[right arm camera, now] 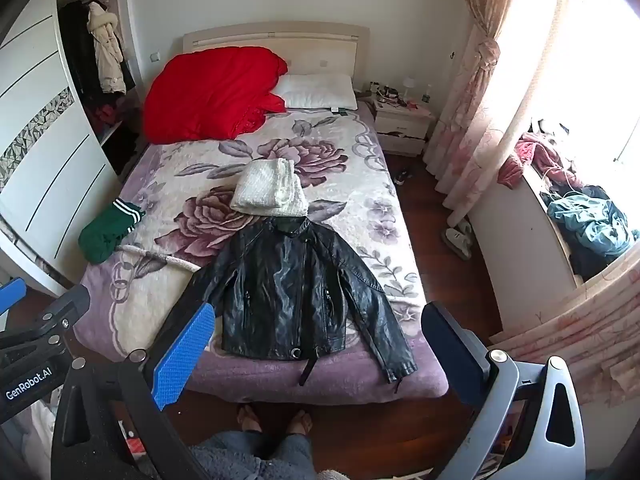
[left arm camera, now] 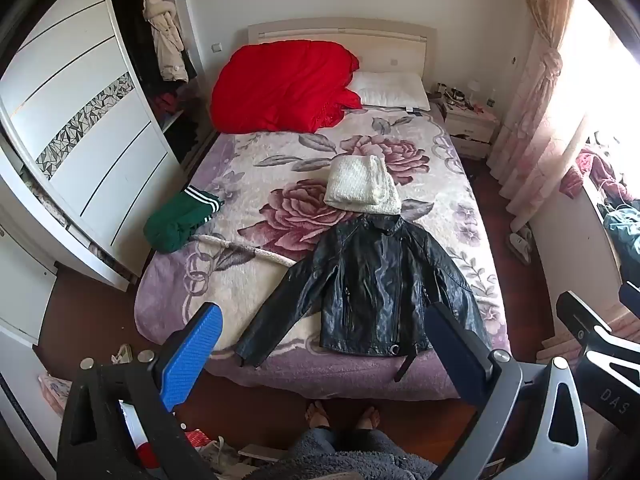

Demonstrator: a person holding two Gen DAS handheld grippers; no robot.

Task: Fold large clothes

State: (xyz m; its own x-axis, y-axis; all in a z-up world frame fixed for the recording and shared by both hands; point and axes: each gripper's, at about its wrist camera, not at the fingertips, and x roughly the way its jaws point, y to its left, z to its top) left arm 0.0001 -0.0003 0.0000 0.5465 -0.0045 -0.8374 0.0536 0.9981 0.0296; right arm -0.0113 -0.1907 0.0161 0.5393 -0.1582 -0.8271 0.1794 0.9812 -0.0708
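A black leather jacket point(left arm camera: 372, 284) lies flat, front up, sleeves spread, at the foot of the bed point(left arm camera: 256, 280); it also shows in the right wrist view point(right arm camera: 288, 288). A folded white knit garment point(left arm camera: 362, 190) point(right arm camera: 270, 194) lies just beyond its collar. A bunched green garment with white stripes point(left arm camera: 180, 220) point(right arm camera: 108, 232) sits at the bed's left edge. My left gripper point(left arm camera: 324, 320) is open and empty, held above the foot of the bed. My right gripper point(right arm camera: 320, 316) is open and empty beside it, also clear of the jacket.
A red quilt point(left arm camera: 280, 84) and a white pillow point(left arm camera: 390, 90) lie at the head. A white wardrobe point(left arm camera: 80, 128) stands left, a nightstand point(left arm camera: 470, 124) and curtains point(right arm camera: 480, 100) right. The person's bare feet point(right arm camera: 274, 418) stand at the bed's foot. Clutter lies on the floor.
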